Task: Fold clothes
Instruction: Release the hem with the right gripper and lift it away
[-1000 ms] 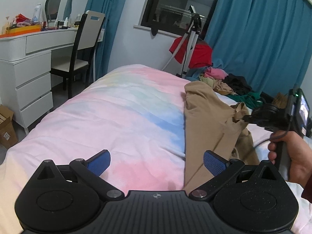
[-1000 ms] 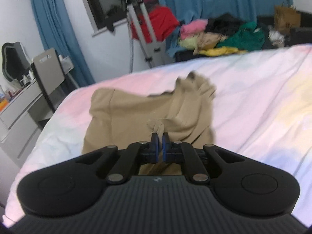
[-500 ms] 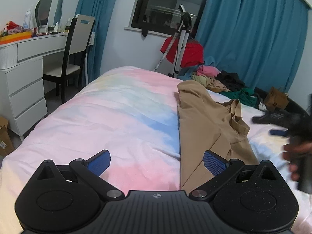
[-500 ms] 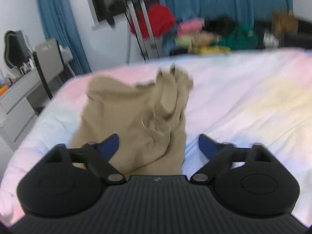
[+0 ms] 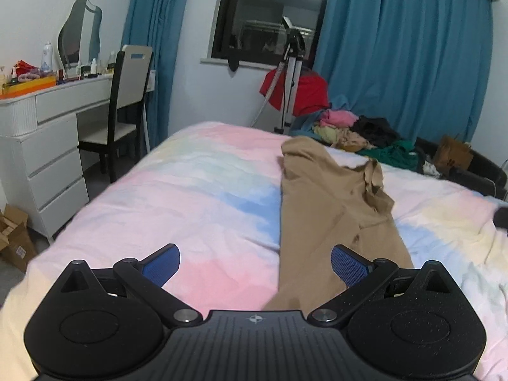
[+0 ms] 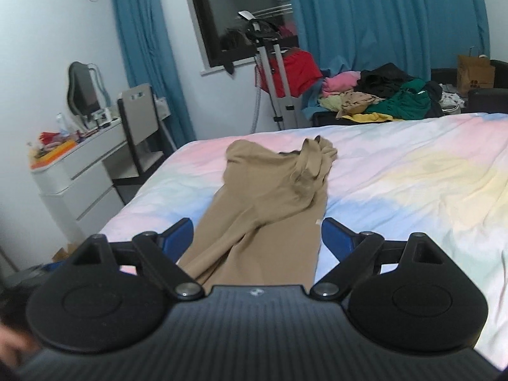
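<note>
Both grippers hang released above the bed (image 5: 203, 197): the left gripper (image 5: 255, 262) with the tan garment (image 5: 330, 209) by its right finger, the right gripper (image 6: 257, 233) straddling it. No readable writing shows.

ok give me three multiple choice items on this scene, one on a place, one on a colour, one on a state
1. Where does the tan garment lie?
A. on the bed
B. on the chair
C. on the dresser

2. What colour are the curtains?
A. red
B. teal blue
C. white

3. How do the right gripper fingers stand?
A. shut on the garment
B. shut on nothing
C. open, holding nothing

Answers:
1. A, it is spread along the pastel bed.
2. B, teal blue cloth hangs on both sides of the window.
3. C, the blue fingers sit wide apart with the garment lying loose beyond them.
</note>
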Motion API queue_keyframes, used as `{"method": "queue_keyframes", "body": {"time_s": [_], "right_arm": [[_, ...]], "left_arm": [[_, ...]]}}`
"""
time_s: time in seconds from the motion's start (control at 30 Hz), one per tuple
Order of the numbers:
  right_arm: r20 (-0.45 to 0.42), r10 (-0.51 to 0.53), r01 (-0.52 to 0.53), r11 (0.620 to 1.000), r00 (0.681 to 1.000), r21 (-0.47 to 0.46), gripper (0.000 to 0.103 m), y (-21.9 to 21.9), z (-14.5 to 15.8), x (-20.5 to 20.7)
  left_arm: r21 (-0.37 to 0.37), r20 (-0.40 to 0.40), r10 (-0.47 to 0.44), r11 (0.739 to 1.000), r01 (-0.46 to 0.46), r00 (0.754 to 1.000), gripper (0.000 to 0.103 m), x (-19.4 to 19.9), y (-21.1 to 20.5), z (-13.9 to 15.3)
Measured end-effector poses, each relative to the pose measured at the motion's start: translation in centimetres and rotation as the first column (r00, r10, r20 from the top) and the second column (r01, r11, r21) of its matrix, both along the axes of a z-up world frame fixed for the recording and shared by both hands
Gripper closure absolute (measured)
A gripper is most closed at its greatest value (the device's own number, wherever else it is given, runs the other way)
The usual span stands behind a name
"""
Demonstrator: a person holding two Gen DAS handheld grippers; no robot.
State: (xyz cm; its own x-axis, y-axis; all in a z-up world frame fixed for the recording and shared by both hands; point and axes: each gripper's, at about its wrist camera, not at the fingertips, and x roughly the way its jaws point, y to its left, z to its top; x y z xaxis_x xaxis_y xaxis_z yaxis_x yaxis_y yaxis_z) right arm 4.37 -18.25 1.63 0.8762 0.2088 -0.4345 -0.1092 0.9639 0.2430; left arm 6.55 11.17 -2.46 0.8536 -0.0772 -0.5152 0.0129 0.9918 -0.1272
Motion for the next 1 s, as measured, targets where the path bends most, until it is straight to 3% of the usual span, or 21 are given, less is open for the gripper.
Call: {"method": "queue_keyframes", "body": {"time_s": [0.23,0.43,0.57,0.73,0.87,1.0], "right_arm": [[0.019,0.004,-0.003,0.999,1.0,-0.036,0.014,0.6,-2.1,-3.3],[-0.003,0.006,-0.006,1.0,1.0,0.002,0.014,-0.4,-3.2,-3.1],[-0.032,0.022,-0.021,0.999,0.999,0.037,0.014,-1.0,-4.0,-3.0],[-0.07,0.047,-0.041,0.995,0.996,0.086,0.014,-1.4,-4.8,-2.8],[-0.095,0.06,-0.048,0.991,0.994,0.122,0.014,-1.4,-5.2,-2.6],[-0.105,0.052,-0.039,0.992,0.993,0.116,0.014,-1.3,-5.3,-2.4]], "left_arm": [[0.033,-0.078,-0.018,0.999,0.021,0.997,0.001,-0.3,-2.0,-1.9],[-0.019,-0.169,-0.029,0.999,0.026,0.985,0.001,-1.1,-0.4,-2.1],[-0.077,-0.205,-0.005,0.997,-0.011,0.979,0.001,-2.0,4.0,-0.3],[-0.095,-0.169,0.031,0.994,-0.048,0.985,0.001,-2.9,11.1,2.1],[-0.246,-0.256,-0.008,0.968,-0.057,0.967,0.003,-3.0,17.0,-0.5],[-0.439,-0.287,-0.089,0.897,-0.048,0.954,0.012,-3.6,21.1,-4.4]]}}
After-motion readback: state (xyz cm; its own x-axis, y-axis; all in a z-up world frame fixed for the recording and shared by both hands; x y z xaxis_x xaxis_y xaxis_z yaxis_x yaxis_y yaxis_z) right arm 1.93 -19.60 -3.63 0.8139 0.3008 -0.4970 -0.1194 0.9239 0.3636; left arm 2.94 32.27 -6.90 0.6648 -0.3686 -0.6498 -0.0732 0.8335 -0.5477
